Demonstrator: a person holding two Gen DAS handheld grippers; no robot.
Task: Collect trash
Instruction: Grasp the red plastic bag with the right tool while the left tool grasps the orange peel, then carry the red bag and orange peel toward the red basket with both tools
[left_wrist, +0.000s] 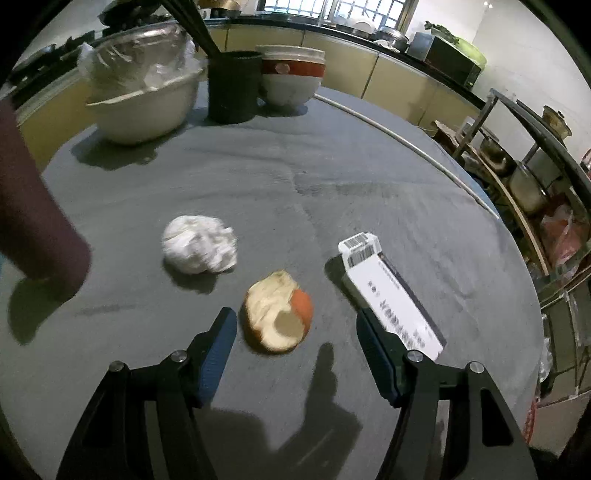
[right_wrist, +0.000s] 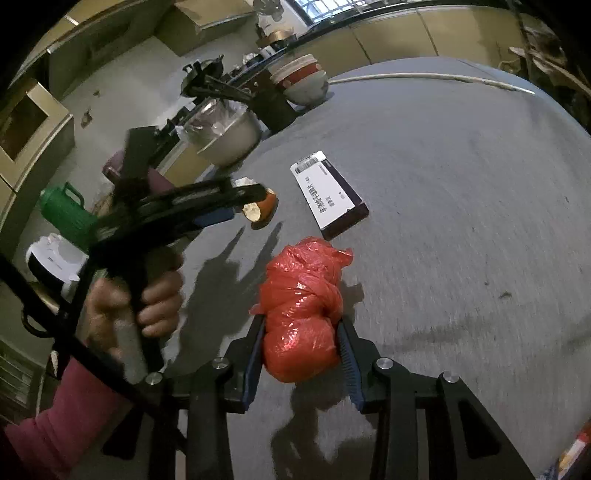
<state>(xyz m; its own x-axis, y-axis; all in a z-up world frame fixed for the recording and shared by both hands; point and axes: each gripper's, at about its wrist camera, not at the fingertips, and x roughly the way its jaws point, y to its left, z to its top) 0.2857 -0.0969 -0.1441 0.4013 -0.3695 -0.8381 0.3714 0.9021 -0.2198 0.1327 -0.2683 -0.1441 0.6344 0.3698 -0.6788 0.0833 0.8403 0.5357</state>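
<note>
Trash bag (right_wrist: 301, 310), red plastic and knotted, sits clamped between the right gripper (right_wrist: 301, 345) pads, fingers pressing both sides of its lower half, bag just above the grey tablecloth (right_wrist: 461, 221); left gripper (left_wrist: 295, 328) hangs over the table with jaws apart and nothing gripped, orange peel (left_wrist: 277, 312) lying on the cloth in the gap between its fingertips, not touched by either pad; right-wrist view shows the same left gripper side-on, held by a hand (right_wrist: 147, 295) in a pink sleeve (right_wrist: 62, 413), tips just beside the peel; crumpled white tissue (left_wrist: 199, 243) sits just beyond the peel to the left, apart from it; white and dark purple carton (left_wrist: 388, 295) with a barcode lies flat beside the left gripper's right finger, partly hidden behind it, can't tell if touching; far side of table: metal bowl (left_wrist: 140, 110) covered in plastic film, black cylindrical holder (left_wrist: 234, 86) with dark utensils sticking out, stacked white bowls with a red band (left_wrist: 291, 74); dark maroon cylinder (left_wrist: 33, 221) at left edge, blurred, can't tell what it is
</note>
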